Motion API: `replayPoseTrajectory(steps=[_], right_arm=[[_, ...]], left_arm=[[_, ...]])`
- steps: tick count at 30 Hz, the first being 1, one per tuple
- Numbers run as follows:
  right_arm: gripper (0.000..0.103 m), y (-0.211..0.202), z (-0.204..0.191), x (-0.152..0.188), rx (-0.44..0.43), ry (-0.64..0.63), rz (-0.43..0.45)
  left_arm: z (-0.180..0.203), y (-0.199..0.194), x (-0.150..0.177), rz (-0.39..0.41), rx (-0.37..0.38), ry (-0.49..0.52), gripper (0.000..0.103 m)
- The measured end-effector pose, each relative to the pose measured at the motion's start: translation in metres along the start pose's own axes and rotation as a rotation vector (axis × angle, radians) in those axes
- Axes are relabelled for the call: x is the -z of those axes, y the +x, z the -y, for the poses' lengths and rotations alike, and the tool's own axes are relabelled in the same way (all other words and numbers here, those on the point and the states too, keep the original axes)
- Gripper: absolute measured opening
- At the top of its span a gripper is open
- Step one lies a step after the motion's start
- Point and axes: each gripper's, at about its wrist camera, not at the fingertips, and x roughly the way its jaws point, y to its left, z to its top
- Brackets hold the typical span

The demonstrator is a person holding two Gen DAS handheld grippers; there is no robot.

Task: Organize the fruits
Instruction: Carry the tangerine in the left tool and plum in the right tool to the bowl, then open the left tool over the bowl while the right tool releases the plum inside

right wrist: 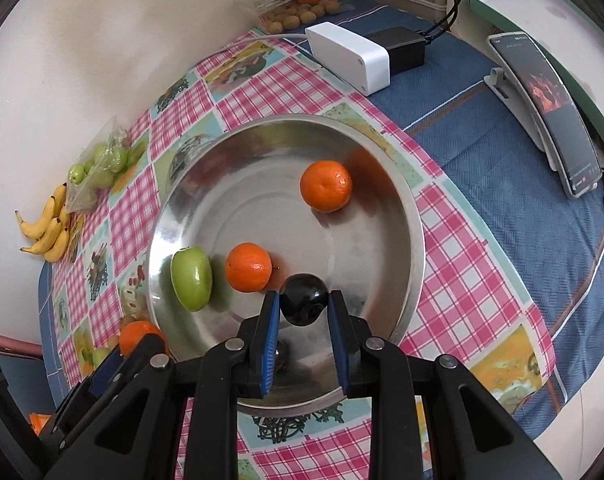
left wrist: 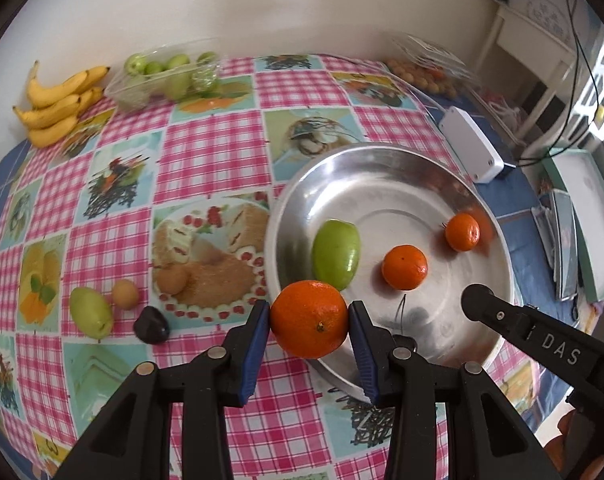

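Note:
My left gripper (left wrist: 309, 318) is shut on an orange (left wrist: 308, 319) and holds it over the near left rim of the steel bowl (left wrist: 497, 336). My right gripper (right wrist: 303, 306) is shut on a dark plum (right wrist: 304, 299) and holds it above the bowl's (right wrist: 415, 240) near side. In the bowl lie a green fruit (left wrist: 335, 254) and two oranges (left wrist: 405, 267) (left wrist: 462, 232); they also show in the right wrist view: the green fruit (right wrist: 191, 279) and the oranges (right wrist: 248, 267) (right wrist: 325, 186). The right gripper's body (left wrist: 541, 340) shows in the left wrist view.
On the checked cloth left of the bowl lie a green fruit (left wrist: 90, 312), a small tan fruit (left wrist: 125, 294), another tan fruit (left wrist: 173, 279) and a dark plum (left wrist: 151, 325). Bananas (left wrist: 58, 106) and a tray of green fruits (left wrist: 166, 76) are at the back left. A white box (right wrist: 347, 58) and a phone (right wrist: 553, 116) stand to the right.

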Motion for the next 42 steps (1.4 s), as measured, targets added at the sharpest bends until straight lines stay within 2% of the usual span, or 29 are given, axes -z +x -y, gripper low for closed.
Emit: replayPoseTrajectory(steps=[13,29,32,35,37,39,41,42], right_arm=[[0.026,0.013,0.002,0.002,0.068,0.007,-0.022],[0.026,0.023,0.0,0.002,0.084,0.024,-0.04],[0.026,0.022,0.002,0.003,0.087,0.028,-0.04],[0.026,0.02,0.001,0.002,0.089,0.022,-0.04],[0.027,0.018,0.001,0.002,0.092,0.018,-0.035],[0.03,0.014,0.0,0.002,0.095,0.014,-0.028],[0.042,0.009,-0.001,0.001,0.091,0.007,-0.015],[0.043,0.006,-0.003,0.001,0.089,0.003,-0.008]], left_arm=[[0.003,0.011,0.002,-0.022,-0.004,0.002,0.043],[0.002,0.011,0.002,-0.035,0.013,-0.001,0.043],[0.002,0.01,0.001,-0.034,0.017,0.0,0.046],[0.002,0.006,0.0,-0.025,0.023,-0.001,0.054],[0.002,0.003,-0.001,-0.02,0.028,-0.005,0.054],[0.001,0.0,-0.002,-0.015,0.031,-0.013,0.054],[-0.001,-0.004,-0.003,-0.008,0.034,-0.022,0.055],[-0.002,-0.006,-0.004,-0.004,0.034,-0.027,0.056]])
